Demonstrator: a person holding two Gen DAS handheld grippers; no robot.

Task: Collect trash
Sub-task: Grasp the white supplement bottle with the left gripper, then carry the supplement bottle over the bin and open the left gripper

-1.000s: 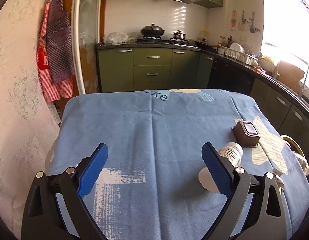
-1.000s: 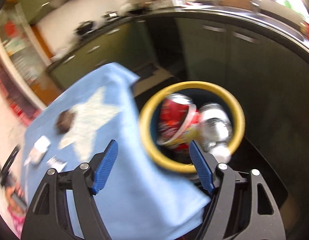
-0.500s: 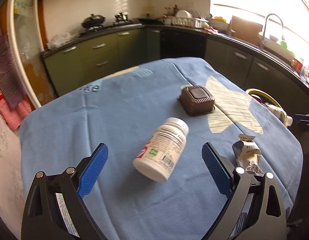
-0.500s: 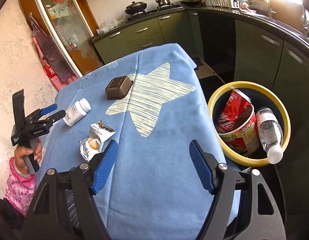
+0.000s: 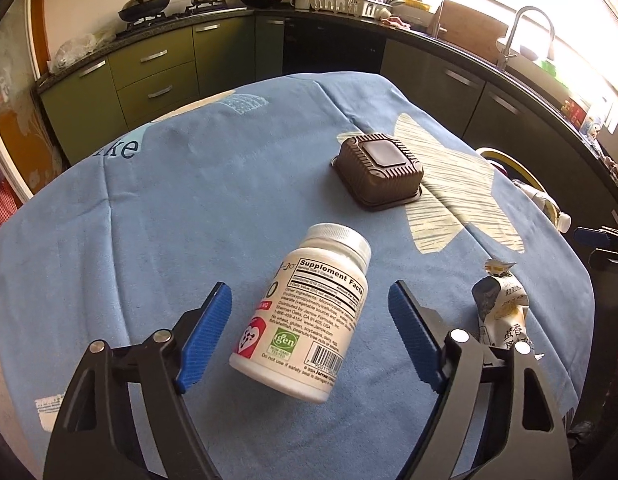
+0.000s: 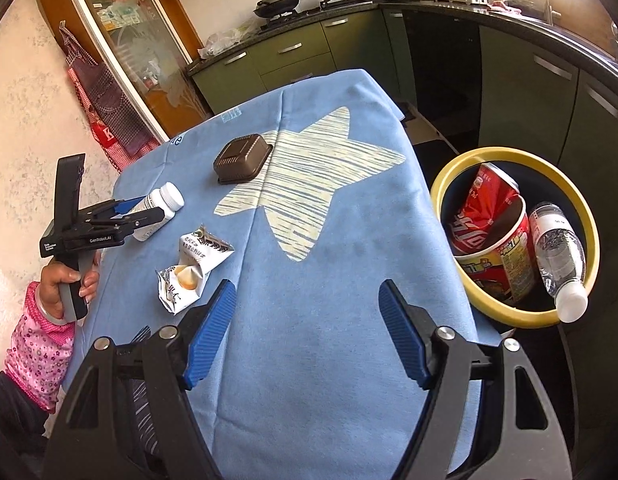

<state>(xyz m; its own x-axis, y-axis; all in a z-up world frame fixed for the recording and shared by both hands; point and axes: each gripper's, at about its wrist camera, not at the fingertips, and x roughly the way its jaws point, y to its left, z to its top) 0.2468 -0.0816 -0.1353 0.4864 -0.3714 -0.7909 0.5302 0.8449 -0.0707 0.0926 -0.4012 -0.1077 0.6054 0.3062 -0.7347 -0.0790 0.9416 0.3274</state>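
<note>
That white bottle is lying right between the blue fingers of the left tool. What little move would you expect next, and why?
Probably finishing the squeeze. The bottle lies on its side on the cloth, between the left tool's fingers, which are closing but don't touch it yet, with gaps on both sides. Once gripped, it could be lifted toward the bin, which already holds trash.

Bright daylight pours in from the blown-out kitchen window (image 5: 541, 12) at upper right; both views are sharp, with fisheye bending and dark vignetted corners.

Green kitchen cabinets (image 5: 157, 76); dark countertop (image 5: 449, 36); bright window (image 5: 569, 12)
</note>
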